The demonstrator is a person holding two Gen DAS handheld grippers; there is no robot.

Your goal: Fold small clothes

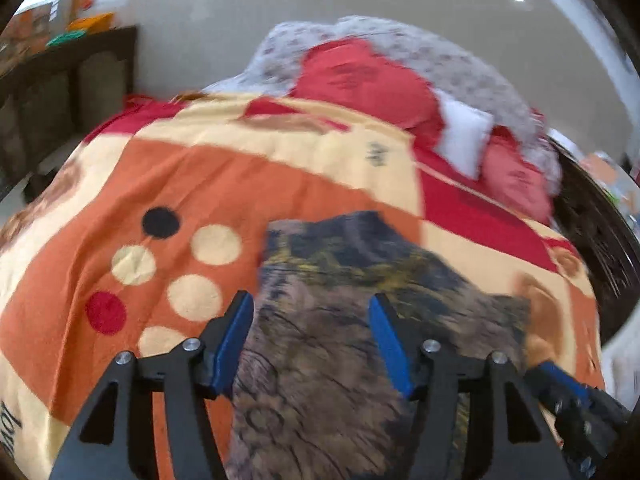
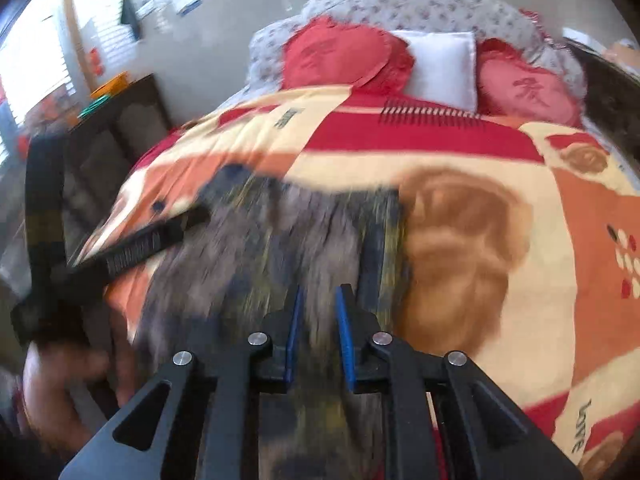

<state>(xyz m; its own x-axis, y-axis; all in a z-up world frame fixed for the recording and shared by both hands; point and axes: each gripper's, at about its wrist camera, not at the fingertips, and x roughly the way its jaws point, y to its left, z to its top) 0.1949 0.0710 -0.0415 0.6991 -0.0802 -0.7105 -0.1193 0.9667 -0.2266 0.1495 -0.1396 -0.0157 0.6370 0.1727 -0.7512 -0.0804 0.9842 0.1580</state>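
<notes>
My left gripper [image 1: 312, 316] has jaws spread, nothing pinched, above the garment [image 1: 340, 340]: mottled brown-grey cloth with a dark blue and yellow band, lying on the near part of the bed [image 1: 160, 168]. My right gripper's [image 2: 319, 308] jaws are narrow; grip unclear through blur.

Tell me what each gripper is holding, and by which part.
Left gripper: nothing; its fingers stand open over the garment. Right gripper: too blurred to tell whether it grips the garment.
</notes>
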